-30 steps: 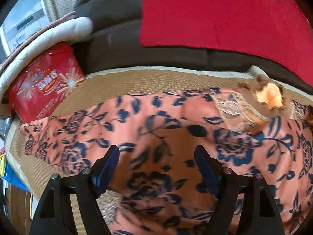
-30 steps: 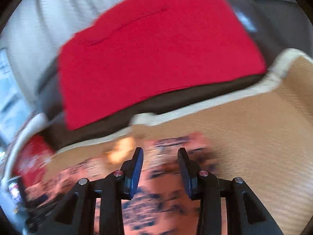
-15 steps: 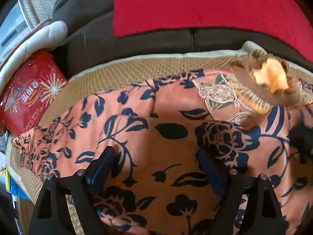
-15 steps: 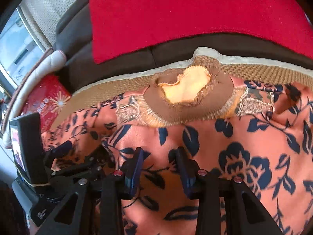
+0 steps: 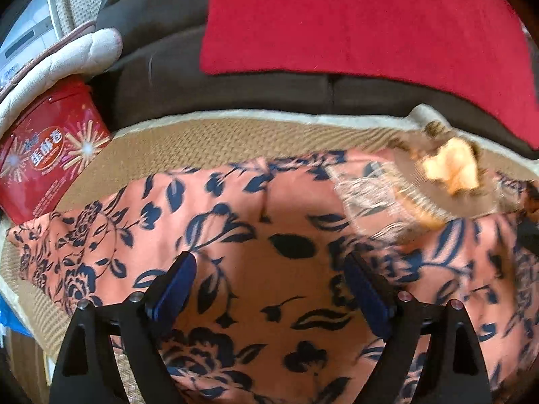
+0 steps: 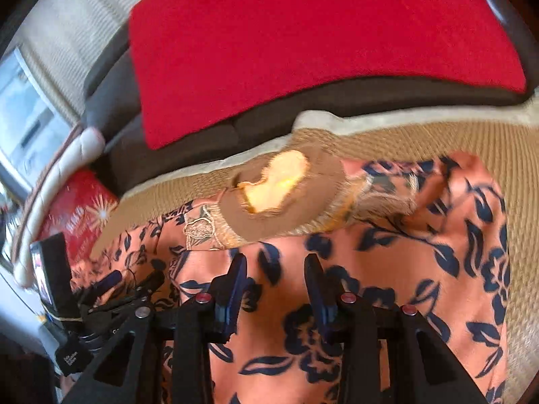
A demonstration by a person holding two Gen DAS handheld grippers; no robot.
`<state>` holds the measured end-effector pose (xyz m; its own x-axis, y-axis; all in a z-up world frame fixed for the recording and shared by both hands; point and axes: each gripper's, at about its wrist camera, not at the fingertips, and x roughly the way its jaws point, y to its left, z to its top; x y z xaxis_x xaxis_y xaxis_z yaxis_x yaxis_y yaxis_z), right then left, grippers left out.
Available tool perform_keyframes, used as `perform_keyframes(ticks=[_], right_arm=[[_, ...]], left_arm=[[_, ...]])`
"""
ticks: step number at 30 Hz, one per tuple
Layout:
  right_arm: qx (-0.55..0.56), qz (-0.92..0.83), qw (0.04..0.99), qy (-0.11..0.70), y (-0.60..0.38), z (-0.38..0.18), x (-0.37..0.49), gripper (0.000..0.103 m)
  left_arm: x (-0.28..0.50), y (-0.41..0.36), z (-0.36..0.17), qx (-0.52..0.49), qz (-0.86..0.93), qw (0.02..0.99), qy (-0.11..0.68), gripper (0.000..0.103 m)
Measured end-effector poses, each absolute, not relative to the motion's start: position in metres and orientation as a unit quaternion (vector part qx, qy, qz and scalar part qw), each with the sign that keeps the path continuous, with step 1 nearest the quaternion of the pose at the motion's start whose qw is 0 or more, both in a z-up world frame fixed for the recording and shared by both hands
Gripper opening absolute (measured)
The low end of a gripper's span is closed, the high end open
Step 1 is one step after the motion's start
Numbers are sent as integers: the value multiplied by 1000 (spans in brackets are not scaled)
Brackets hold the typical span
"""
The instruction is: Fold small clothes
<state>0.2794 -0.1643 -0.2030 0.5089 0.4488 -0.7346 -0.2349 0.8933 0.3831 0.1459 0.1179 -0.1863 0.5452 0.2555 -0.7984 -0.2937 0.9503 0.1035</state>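
An orange garment with a navy flower print (image 5: 286, 208) lies spread on a woven mat (image 5: 219, 138). Its brown knitted collar with a yellow lining (image 5: 448, 168) sits at the far edge. My left gripper (image 5: 269, 259) hangs just above the left part of the cloth, jaws wide open, nothing between them. In the right wrist view the collar (image 6: 279, 185) is straight ahead. My right gripper (image 6: 276, 259) hovers over the garment (image 6: 421, 269) just below the collar, jaws narrowly open and empty. The left gripper's body (image 6: 111, 286) shows at the left of that view.
A dark sofa back with a red cloth (image 5: 353, 17) draped on it rises behind the mat. A red printed tin (image 5: 47, 155) and a pale padded cushion (image 5: 67, 57) stand at the far left. The mat (image 6: 454, 134) lies bare to the right of the garment.
My right gripper has tipped down and come over the garment, so the collar now lies straight ahead. The left gripper's jaws stand a little wider and it has shifted slightly over the cloth.
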Motion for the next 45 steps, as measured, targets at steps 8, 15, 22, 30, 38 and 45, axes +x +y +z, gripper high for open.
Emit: perform_keyframes(ticks=[8,15,22,30,38,45], right_arm=[[104,208,849,474,-153,-212,279,41],[80,198,846,489,-146,-221,281,39],[78,238,860,445,-141,-199,266,41],[82,218,836,498,-140,-219,271,41],[101,247,842,468,-134,-204,258,40],[46,253,842,475,-103,-213,243,41]], left_arm=[[164,79,-195,41,150,873,462,90],[178,91,-209,27,185,853,488,101],[169,105,-196,8,189,859,476,101],[151,116,-192,-1,181,852,491,101],[91,186,-137,-74,225,875,422,101],[26,305,-123,-194,346,849,349,101]])
